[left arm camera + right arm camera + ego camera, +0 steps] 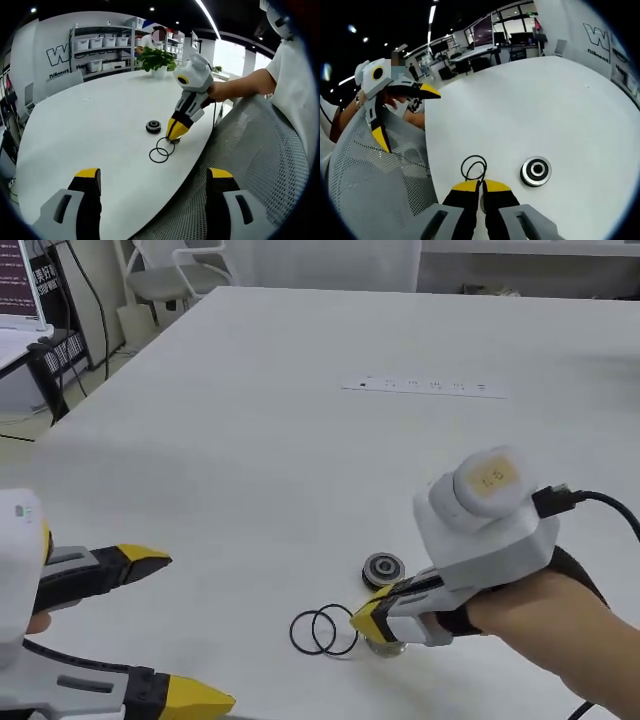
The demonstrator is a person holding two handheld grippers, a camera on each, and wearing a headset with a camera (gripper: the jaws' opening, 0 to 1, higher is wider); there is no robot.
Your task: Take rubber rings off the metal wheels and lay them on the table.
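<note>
Two black rubber rings (322, 630) (162, 150) (472, 167) lie overlapping on the white table (300, 440). Just behind them a metal wheel (383, 568) (153, 126) (536, 171) lies flat with its black ring still on. My right gripper (362, 620) (173, 136) (481, 187) points down at the table beside the rings, jaws shut on a small grey metal piece (386, 645) that looks like a bare wheel, mostly hidden. My left gripper (175, 630) (150, 185) (407, 117) hangs open and empty off the table's near edge.
A white power strip (425, 387) lies further back on the table. A grey mesh chair (250, 150) stands at the table's near edge under my arms. Chairs and a desk (40, 330) stand beyond the far left corner.
</note>
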